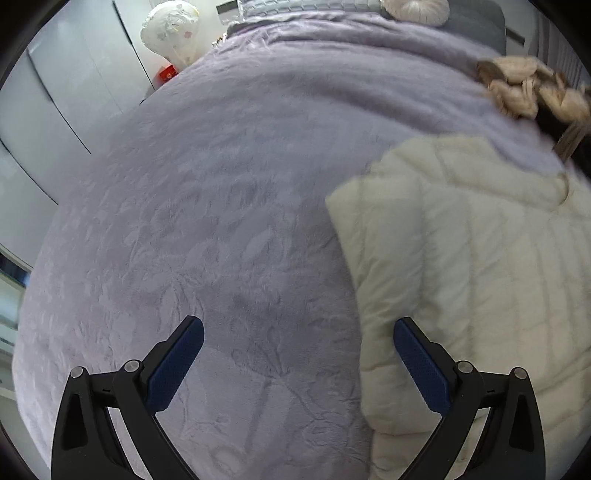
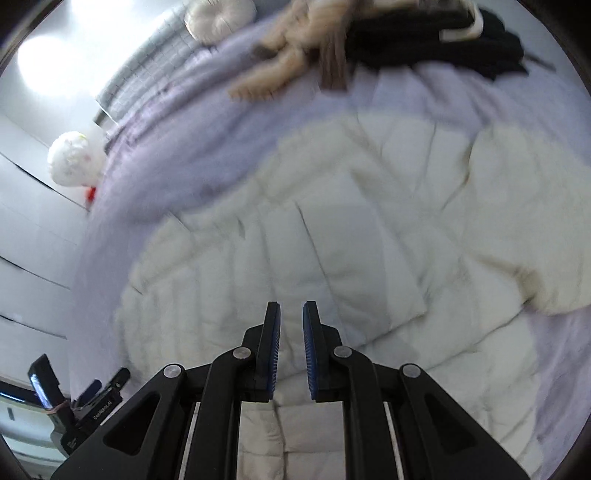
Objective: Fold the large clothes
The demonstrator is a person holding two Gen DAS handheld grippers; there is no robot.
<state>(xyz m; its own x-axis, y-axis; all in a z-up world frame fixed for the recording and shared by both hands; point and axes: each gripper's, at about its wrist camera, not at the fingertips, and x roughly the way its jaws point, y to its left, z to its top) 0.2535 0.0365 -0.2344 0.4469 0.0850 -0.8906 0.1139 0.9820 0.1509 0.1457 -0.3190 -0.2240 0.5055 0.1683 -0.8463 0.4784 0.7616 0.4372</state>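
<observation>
A cream quilted puffer jacket (image 1: 469, 266) lies on a lilac bedspread (image 1: 221, 206). In the left wrist view it fills the right side, and my left gripper (image 1: 298, 328) is open and empty, with its right finger over the jacket's left edge and its left finger over the bedspread. In the right wrist view the jacket (image 2: 332, 221) spreads across the middle with a sleeve folded over its body. My right gripper (image 2: 291, 314) hovers above the jacket with its jaws nearly together, a narrow gap between them, holding nothing.
Beige and dark clothes (image 2: 388, 40) lie heaped at the far side of the bed, also in the left wrist view (image 1: 532, 92). A round cushion (image 2: 218, 18) sits near the headboard. A white bag (image 1: 170, 29) stands by wardrobe doors (image 1: 55, 110). The left gripper's body (image 2: 74, 402) shows bottom left.
</observation>
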